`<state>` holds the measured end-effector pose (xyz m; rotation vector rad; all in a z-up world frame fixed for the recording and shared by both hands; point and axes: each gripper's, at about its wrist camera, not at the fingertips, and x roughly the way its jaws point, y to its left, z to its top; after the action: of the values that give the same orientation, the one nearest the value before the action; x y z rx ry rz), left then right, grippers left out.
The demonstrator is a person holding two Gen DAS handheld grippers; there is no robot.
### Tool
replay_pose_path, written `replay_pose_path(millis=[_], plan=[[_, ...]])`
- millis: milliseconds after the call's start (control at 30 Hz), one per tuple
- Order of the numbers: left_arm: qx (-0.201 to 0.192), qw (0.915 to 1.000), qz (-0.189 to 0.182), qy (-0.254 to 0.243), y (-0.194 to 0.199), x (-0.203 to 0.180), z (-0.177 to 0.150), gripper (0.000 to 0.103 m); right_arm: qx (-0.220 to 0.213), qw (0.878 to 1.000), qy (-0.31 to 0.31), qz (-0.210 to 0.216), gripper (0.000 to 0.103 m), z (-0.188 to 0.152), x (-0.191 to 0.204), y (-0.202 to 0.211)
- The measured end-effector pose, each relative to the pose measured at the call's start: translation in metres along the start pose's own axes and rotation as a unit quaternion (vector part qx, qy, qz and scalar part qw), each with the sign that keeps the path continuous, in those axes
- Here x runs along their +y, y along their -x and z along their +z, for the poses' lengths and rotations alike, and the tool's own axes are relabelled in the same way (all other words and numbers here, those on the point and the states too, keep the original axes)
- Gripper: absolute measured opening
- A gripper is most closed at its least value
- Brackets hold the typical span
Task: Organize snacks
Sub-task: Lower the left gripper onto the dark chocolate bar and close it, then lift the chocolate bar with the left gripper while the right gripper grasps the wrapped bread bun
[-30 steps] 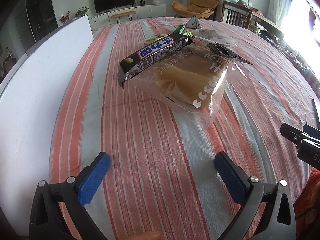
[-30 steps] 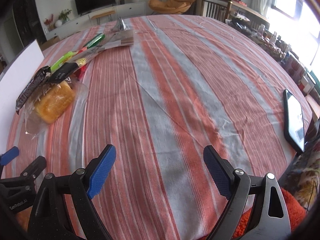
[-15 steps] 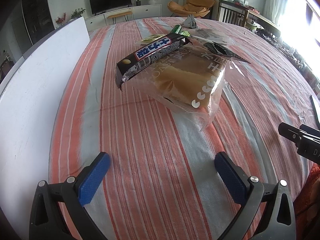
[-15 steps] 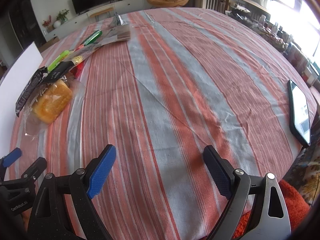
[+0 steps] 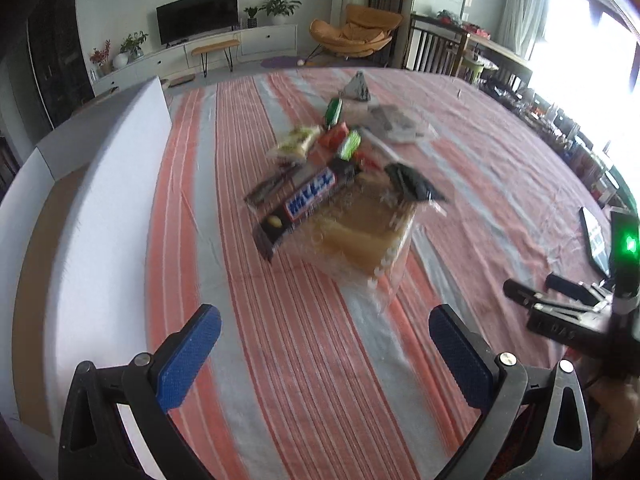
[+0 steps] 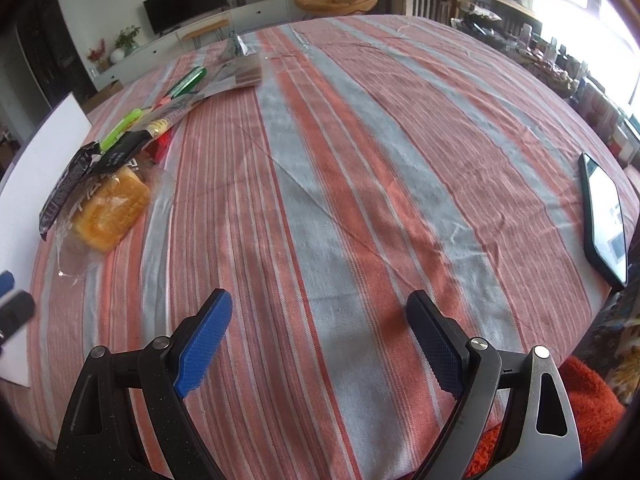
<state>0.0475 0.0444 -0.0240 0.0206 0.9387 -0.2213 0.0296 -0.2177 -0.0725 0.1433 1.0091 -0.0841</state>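
Note:
A pile of snacks lies on the striped tablecloth. A dark chocolate bar (image 5: 304, 206) rests on a clear bag of bread (image 5: 360, 236), with green, red and yellow packets (image 5: 344, 142) behind. The bread bag (image 6: 106, 204) and bar (image 6: 66, 188) also show at the left of the right wrist view. My left gripper (image 5: 324, 350) is open and empty, above the cloth short of the bread. My right gripper (image 6: 318, 338) is open and empty over bare cloth; it also shows at the right of the left wrist view (image 5: 560, 312).
A white box (image 5: 100, 208) with a brown inside stands along the table's left edge. A phone (image 6: 606, 220) lies near the right edge. A silver packet (image 5: 356, 88) and a flat clear packet (image 5: 396, 124) lie further back.
My left gripper has risen and pulled back, so the snack pile looks farther away and more packets show. My right gripper has shifted slightly. Both stay open.

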Motion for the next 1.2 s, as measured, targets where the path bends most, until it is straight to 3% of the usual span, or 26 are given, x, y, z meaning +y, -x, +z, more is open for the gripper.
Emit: replay_pose_path(millis=[100,233,400,567,633,733,833,900,1200], plan=[[-0.01,0.9997,-0.022,0.004,0.008,0.015,0.027,0.103,0.0,1.0,0.001,-0.001,0.091,0.0,0.0,0.0],[0.019,0.9986,-0.043,-0.023,-0.012,0.015,0.057,0.103,0.0,1.0,0.0,0.001,0.091,0.0,-0.001,0.0],[0.051,0.9954,-0.043,-0.069,-0.054,0.002,0.073,0.101,-0.002,1.0,-0.006,0.004,0.091,0.0,-0.003,0.001],[0.068,0.9917,-0.076,-0.079,-0.076,-0.001,0.078,0.097,-0.003,1.0,-0.014,0.01,0.091,0.0,-0.007,0.002],[0.076,0.9905,-0.092,-0.069,-0.08,0.0,0.078,0.092,-0.003,1.0,-0.014,0.01,0.091,0.0,-0.007,0.002],[0.08,0.989,-0.107,-0.064,-0.08,-0.001,0.076,0.075,-0.003,1.0,-0.014,0.01,0.091,0.0,-0.007,0.002],[0.079,0.9895,-0.098,-0.071,-0.077,-0.003,0.073,0.048,-0.003,1.0,-0.014,0.01,0.091,0.0,-0.007,0.002],[0.07,0.9904,-0.099,-0.066,-0.073,-0.001,0.072,0.021,-0.003,1.0,-0.015,0.01,0.091,0.0,-0.007,0.002],[0.033,0.9941,-0.103,-0.007,-0.046,0.016,0.062,0.017,-0.01,1.0,-0.02,0.018,0.091,0.0,-0.008,0.005]])
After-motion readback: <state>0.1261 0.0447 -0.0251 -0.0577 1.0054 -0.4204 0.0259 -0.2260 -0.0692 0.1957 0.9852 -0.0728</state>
